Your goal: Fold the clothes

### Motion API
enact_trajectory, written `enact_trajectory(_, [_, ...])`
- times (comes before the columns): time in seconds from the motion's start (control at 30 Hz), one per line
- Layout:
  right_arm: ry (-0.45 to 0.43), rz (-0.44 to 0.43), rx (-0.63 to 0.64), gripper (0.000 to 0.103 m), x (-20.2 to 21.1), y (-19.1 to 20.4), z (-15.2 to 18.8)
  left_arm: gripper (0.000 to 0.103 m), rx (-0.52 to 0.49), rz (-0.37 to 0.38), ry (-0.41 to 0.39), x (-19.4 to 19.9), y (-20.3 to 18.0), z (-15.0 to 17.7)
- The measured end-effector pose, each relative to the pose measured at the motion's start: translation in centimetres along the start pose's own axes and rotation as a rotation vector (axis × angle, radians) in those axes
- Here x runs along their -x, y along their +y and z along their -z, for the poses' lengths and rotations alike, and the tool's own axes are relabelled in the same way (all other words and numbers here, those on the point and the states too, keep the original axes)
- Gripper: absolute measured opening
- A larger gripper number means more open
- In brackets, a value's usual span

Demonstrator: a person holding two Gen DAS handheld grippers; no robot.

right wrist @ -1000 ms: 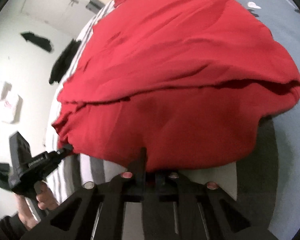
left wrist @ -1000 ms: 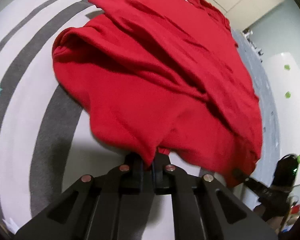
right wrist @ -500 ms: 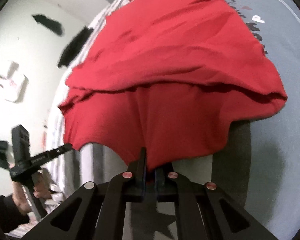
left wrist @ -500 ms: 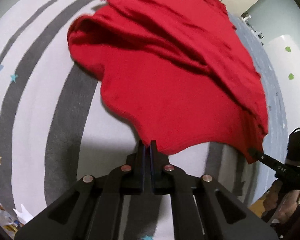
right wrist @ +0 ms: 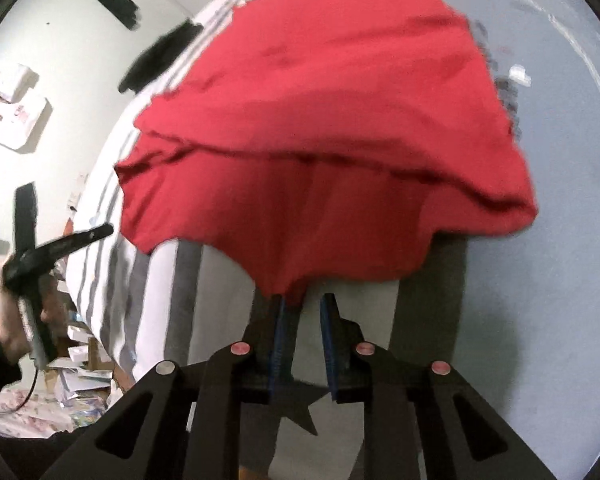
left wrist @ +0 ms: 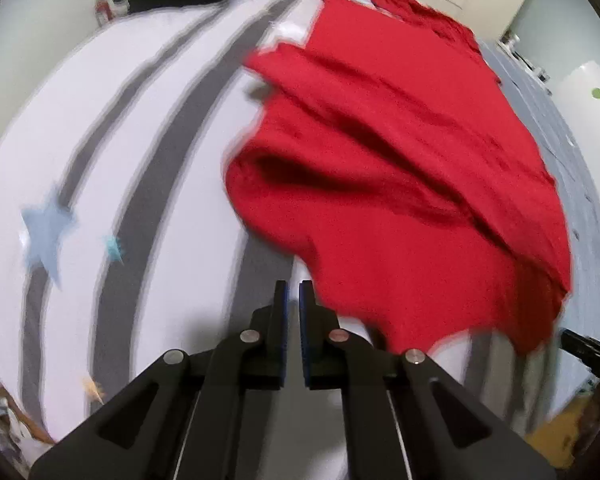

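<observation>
Left wrist view shows my left gripper [left wrist: 291, 292] with its jaws parted by a narrow gap and nothing between them; the red garment [left wrist: 412, 184] lies ahead and to the right of them on the striped bedspread [left wrist: 112, 168]. Right wrist view shows my right gripper [right wrist: 303, 312] with jaws apart, the garment's hem draped just at the left fingertip; I can't tell if it touches.

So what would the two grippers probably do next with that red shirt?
Probably draw the right gripper back: its jaws are parted but the red shirt edge lies between them. The left gripper is already clear of the shirt.
</observation>
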State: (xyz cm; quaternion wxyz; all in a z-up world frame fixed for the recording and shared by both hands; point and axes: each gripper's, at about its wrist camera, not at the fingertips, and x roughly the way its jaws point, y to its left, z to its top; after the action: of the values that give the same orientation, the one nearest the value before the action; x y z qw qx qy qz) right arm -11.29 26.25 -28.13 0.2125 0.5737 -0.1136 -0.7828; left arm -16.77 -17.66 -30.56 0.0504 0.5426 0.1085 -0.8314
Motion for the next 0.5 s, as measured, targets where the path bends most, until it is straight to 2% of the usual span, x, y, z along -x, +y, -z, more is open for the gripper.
enact_trajectory(0.1, [-0.064, 0.038, -0.002, 0.018, 0.5, -0.4, -2.0, 0.003, -0.017, -0.006, -0.069, -1.9, -0.9, -4.4])
enact_trajectory(0.23, [-0.159, 0.103, -0.04, 0.018, -0.2, -1.3, -5.7, 0.003, -0.053, -0.002, -0.097, -3.1, -0.5, -5.9])
enact_trajectory(0.4, [-0.215, 0.196, -0.09, 0.018, -2.3, -1.8, -8.6, 0.003, -0.094, -0.028, -0.032, -7.2, 0.2, -6.1])
enact_trajectory(0.5, [-0.209, 0.237, -0.111, 0.018, -2.6, -1.9, -8.8, 0.007, -0.062, 0.0, -0.017, -6.9, 1.8, -5.6])
